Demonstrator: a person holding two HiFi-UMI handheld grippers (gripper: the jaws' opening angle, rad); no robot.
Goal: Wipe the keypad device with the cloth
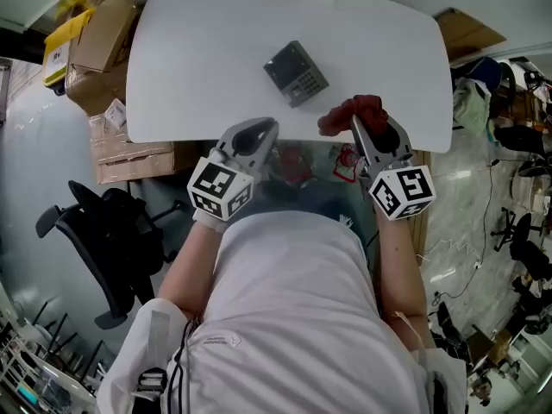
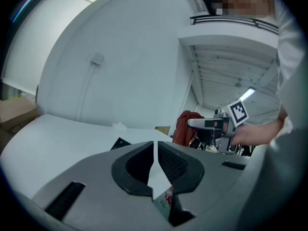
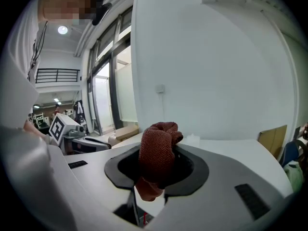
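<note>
One keypad device (image 1: 295, 73) lies near the middle of the white worktop (image 1: 198, 50), bare surface open all round it, well clear of every edge. At the near edge hover the left hand-held gripper (image 2: 155, 147), jaws together on nothing, and the right hand-held gripper (image 1: 360, 126), clamped on the one bunched red-brown cloth (image 3: 158, 150), apart from the device. One black office chair (image 1: 112, 231) and stacked cardboard boxes (image 1: 108, 50) stand off the worktop's left side

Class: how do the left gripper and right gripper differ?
The left gripper's jaws are shut on nothing; the right gripper's jaws clamp the bunched red cloth. The left gripper is left of the keypad device, the right gripper right of it. Both are at the table's near edge.
</note>
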